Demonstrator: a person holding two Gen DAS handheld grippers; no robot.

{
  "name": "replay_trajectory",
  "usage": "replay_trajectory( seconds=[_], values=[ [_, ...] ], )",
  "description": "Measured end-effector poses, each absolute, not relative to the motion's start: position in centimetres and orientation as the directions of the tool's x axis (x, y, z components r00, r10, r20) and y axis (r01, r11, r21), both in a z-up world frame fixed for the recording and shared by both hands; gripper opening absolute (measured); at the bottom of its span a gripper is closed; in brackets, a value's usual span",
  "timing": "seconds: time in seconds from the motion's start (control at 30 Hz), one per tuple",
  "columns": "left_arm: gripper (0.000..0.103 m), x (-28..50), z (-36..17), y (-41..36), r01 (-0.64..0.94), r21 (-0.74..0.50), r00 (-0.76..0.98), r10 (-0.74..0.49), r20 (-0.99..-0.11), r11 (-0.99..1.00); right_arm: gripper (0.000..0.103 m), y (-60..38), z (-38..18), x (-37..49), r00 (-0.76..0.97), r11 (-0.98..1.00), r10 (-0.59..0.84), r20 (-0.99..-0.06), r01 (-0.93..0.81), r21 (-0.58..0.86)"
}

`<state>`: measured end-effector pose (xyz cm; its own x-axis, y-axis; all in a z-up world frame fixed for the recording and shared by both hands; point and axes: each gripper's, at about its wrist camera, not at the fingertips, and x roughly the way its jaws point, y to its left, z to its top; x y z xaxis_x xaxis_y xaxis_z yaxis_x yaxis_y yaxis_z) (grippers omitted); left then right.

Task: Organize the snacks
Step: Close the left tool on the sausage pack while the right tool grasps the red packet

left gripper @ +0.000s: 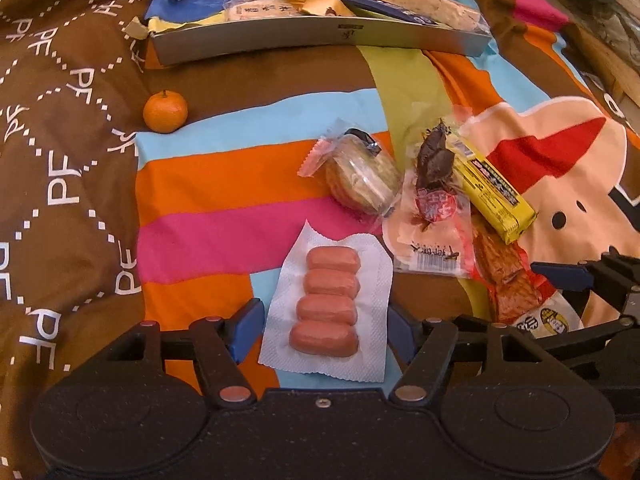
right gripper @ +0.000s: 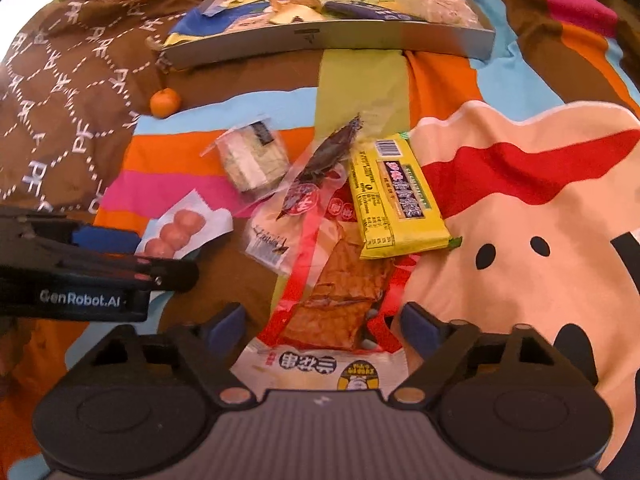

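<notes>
A sealed pack of small sausages (left gripper: 327, 304) lies on the striped cloth between the blue pads of my left gripper (left gripper: 322, 330), which is open around it. My right gripper (right gripper: 322, 322) is open astride a red-and-white pack of dried tofu (right gripper: 332, 300). Above that pack lie a yellow bar (right gripper: 394, 200), a dark snack in clear wrap (right gripper: 320, 168) and a wrapped biscuit (right gripper: 254, 158). A mandarin (left gripper: 165, 111) rests on the cloth at the left. The grey tray (left gripper: 304, 38) at the far edge holds several snack packs.
The colourful bedspread covers the whole surface, with brown patterned fabric (left gripper: 60, 160) at the left. My left gripper's body (right gripper: 80, 276) shows at the left in the right wrist view. A wooden edge (left gripper: 616, 60) stands at the far right.
</notes>
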<state>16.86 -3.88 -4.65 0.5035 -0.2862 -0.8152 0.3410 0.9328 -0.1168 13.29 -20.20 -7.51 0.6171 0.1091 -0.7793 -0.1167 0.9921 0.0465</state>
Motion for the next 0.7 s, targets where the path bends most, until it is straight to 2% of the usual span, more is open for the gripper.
replay_trajectory(
  seconds=[0.17, 0.37, 0.47, 0.6, 0.7],
  values=[
    [0.066, 16.3, -4.6, -3.6, 0.343, -0.126, 0.499, -0.295, -0.815, 0.931, 0.071, -20.7, -7.2, 12.0, 0.620, 0.985, 0.134, -0.773, -0.168, 0.036],
    [0.066, 14.7, -4.3, -3.2, 0.350, -0.139, 0.467, -0.301, -0.832, 0.926, 0.067, -21.1, -6.5, 10.3, 0.598, 0.972, 0.178, -0.781, -0.231, 0.044],
    [0.067, 14.1, -4.3, -3.3, 0.357, -0.124, 0.467, -0.292, -0.835, 0.926, 0.071, -21.6, -6.5, 10.5, 0.587, 0.972, 0.189, -0.788, -0.226, 0.064],
    [0.075, 14.5, -4.3, -3.5, 0.344, -0.112, 0.470, -0.274, -0.839, 0.932, 0.077, -21.9, -6.6, 12.0, 0.576, 0.982, 0.174, -0.799, -0.156, 0.102],
    [0.077, 15.0, -4.4, -3.5, 0.344, -0.108, 0.473, -0.271, -0.838, 0.933, 0.083, -21.7, -7.2, 13.0, 0.567, 0.985, 0.165, -0.807, -0.139, 0.104]
  ],
)
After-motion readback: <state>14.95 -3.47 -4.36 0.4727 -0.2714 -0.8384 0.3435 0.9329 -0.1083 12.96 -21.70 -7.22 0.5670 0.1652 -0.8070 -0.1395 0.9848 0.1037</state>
